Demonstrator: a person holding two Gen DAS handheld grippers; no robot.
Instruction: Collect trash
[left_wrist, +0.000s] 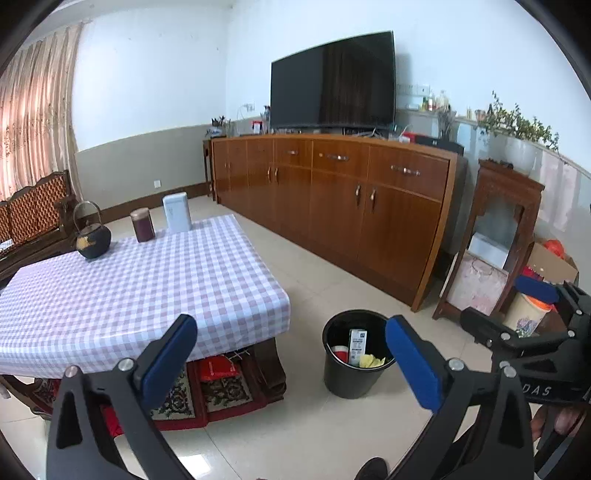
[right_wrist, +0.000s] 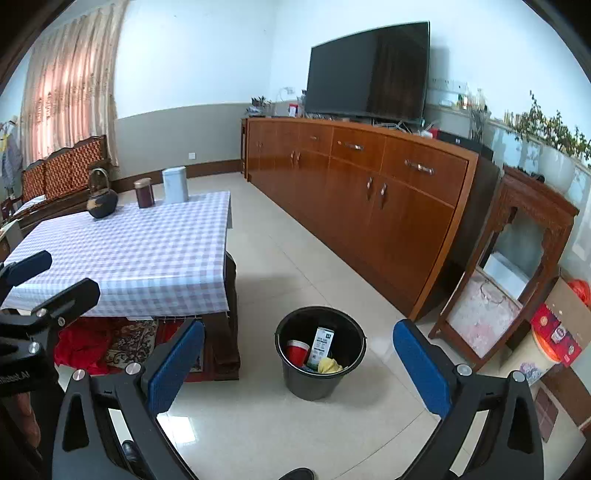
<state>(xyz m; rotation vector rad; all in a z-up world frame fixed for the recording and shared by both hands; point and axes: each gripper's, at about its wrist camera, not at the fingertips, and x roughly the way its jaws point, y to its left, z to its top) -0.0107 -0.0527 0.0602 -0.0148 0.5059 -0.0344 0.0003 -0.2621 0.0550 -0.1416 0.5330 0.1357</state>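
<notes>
A black bin (left_wrist: 349, 378) (right_wrist: 314, 380) stands on the tiled floor beside the low table. Inside it lie a red cup (right_wrist: 297, 350), a white carton (right_wrist: 321, 345) and a yellow crumpled scrap (right_wrist: 330, 365). My left gripper (left_wrist: 291, 363) is open and empty, held above the floor to the left of the bin. My right gripper (right_wrist: 299, 369) is open and empty too, hovering over the bin. The right gripper (left_wrist: 517, 306) shows at the right edge of the left wrist view, and the left gripper (right_wrist: 51, 275) at the left edge of the right wrist view.
A low table with a checked cloth (left_wrist: 147, 280) (right_wrist: 140, 254) carries a dark kettle (left_wrist: 92, 240), a brown canister (left_wrist: 143, 224) and a white box (left_wrist: 177, 212). A long wooden sideboard (left_wrist: 332, 199) with a TV (left_wrist: 332, 81) lines the wall. A carved stand (left_wrist: 491, 240) is at right.
</notes>
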